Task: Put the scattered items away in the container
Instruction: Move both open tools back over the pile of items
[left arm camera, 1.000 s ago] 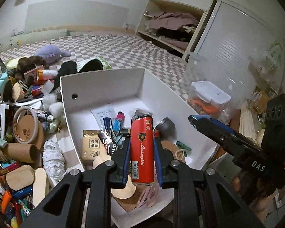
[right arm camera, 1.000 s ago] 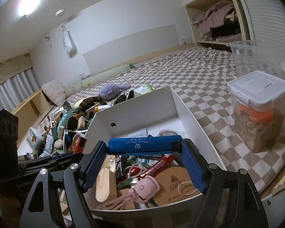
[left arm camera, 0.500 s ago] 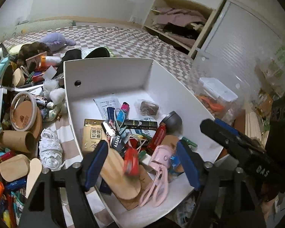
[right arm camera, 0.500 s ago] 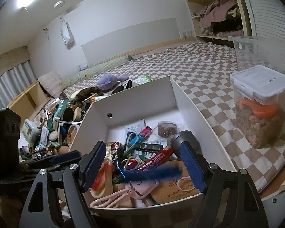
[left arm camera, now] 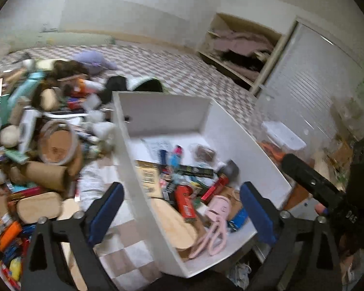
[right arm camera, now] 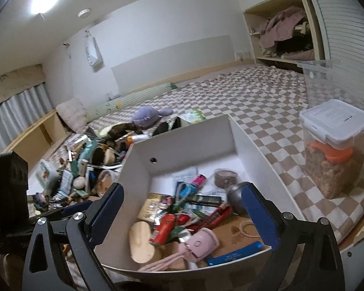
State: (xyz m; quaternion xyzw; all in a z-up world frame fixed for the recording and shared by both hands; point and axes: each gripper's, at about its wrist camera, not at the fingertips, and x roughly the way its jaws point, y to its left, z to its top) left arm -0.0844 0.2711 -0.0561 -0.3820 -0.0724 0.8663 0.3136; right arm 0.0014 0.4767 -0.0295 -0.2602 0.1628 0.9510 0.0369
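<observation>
While both grippers gape empty (left (left arm camera: 180,208), right (right arm camera: 182,208)), the white box (right arm camera: 196,135) holds jumbled clutter.

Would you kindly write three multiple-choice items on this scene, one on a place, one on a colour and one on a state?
1. Where does the red can lie?
A. inside the white box
B. on the checked cloth outside it
C. in the left tongs

2. What colour is the lid of the clear food container?
A. green
B. white
C. black

3. How do the right tongs stand?
A. shut on a blue tube
B. shut on nothing
C. open and empty

Answers: 1 A, the can rests among the items within the walls of the white box. 2 B, the clip lid on top is white. 3 C, the jaws stand wide apart with nothing between them; the blue tube lies in the box.
</observation>
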